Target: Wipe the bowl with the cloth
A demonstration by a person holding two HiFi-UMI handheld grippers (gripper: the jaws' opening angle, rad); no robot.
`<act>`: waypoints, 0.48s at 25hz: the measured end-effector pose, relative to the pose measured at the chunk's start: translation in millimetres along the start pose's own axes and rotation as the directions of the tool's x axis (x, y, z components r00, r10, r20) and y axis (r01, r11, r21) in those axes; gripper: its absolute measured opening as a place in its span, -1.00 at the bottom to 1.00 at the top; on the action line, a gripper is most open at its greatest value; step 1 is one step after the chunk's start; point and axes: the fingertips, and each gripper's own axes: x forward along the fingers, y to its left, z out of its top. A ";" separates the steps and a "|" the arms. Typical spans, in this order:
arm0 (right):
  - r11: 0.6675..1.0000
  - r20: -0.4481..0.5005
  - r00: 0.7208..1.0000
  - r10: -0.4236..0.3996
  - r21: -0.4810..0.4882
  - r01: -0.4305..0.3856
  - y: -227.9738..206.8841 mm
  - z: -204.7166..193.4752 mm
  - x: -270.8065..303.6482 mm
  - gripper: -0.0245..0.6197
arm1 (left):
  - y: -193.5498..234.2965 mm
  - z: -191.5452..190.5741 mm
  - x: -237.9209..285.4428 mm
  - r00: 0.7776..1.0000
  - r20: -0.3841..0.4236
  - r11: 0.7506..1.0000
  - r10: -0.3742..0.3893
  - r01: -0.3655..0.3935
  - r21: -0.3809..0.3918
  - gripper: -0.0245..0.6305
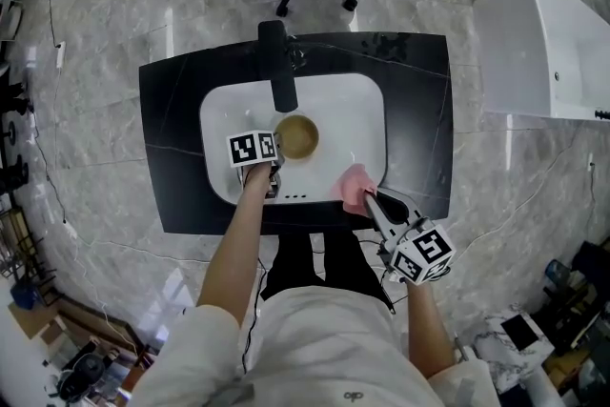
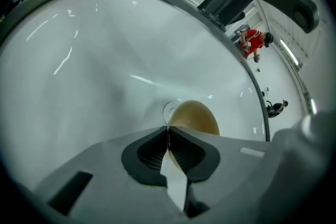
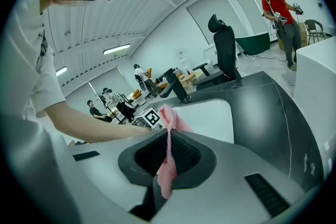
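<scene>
Cloth (image 1: 353,186) to bowl (image 1: 297,137)
Steady the bowl in the sink (image 1: 355,102), left gripper (image 1: 275,170) clamped on it; your right gripper (image 1: 370,201) pinches the cloth nearby.

Left gripper (image 2: 168,136) and right gripper (image 3: 168,136) both point forward and down, jaws clamped.

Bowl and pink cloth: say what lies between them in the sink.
Nothing stands there: in the head view, only a bare stretch of the white sink basin separates the brown bowl from the pink cloth.
</scene>
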 end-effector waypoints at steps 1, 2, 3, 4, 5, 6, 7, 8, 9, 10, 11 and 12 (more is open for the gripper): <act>1.000 -0.001 1.000 -0.001 -0.005 0.001 0.0 0.5 1.7 -0.88 | 0.6 0.1 1.7 1.000 -0.002 1.000 0.001 -0.001 -0.001 -0.85; 1.000 -0.004 1.000 -0.001 -0.009 0.001 -0.1 0.8 3.7 -0.88 | 1.2 0.6 3.4 1.000 -0.005 1.000 0.003 -0.003 0.001 -0.85; 1.000 -0.006 1.000 0.000 -0.014 0.000 -0.3 1.2 6.0 -0.88 | 1.8 1.2 5.2 1.000 -0.007 1.000 0.006 -0.006 0.003 -0.85; 1.000 -0.008 1.000 0.002 -0.019 -0.002 -0.4 1.5 8.1 -0.88 | 2.3 1.7 6.8 1.000 -0.007 1.000 0.009 -0.009 0.005 -0.85; 1.000 -0.010 1.000 0.004 -0.023 -0.004 -0.2 1.9 10.0 -0.88 | 2.7 1.9 8.0 1.000 -0.007 1.000 0.011 -0.011 0.004 -0.85; 1.000 -0.012 1.000 0.006 -0.026 -0.006 0.2 2.2 11.6 -0.88 | 3.1 2.0 8.8 1.000 -0.006 1.000 0.012 -0.012 0.002 -0.85; 1.000 -0.013 1.000 0.008 -0.029 -0.008 0.8 2.5 13.0 -0.88 | 3.4 2.1 9.1 1.000 -0.004 1.000 0.012 -0.012 -0.001 -0.85; 0.999 -0.015 1.000 0.009 -0.031 -0.010 1.5 2.7 14.3 -0.88 | 3.7 2.3 9.2 1.000 -0.003 1.000 0.012 -0.012 -0.002 -0.85; 0.999 -0.017 1.000 0.010 -0.034 -0.010 2.3 2.8 15.6 -0.88 | 3.9 2.4 9.2 1.000 -0.001 1.000 0.012 -0.012 -0.002 -0.85; 0.999 -0.019 1.000 0.009 -0.037 -0.010 3.0 2.8 16.9 -0.88 | 4.3 2.6 8.9 1.000 0.001 1.000 0.013 -0.013 -0.003 -0.85; 0.999 -0.020 1.000 0.009 -0.040 -0.010 3.7 2.8 18.3 -0.88 | 4.8 3.0 8.7 1.000 0.003 1.000 0.015 -0.015 -0.004 -0.85; 0.999 -0.021 1.000 0.008 -0.042 -0.009 4.3 2.8 19.7 -0.88 | 5.3 3.6 8.4 1.000 0.007 1.000 0.016 -0.016 -0.005 -0.85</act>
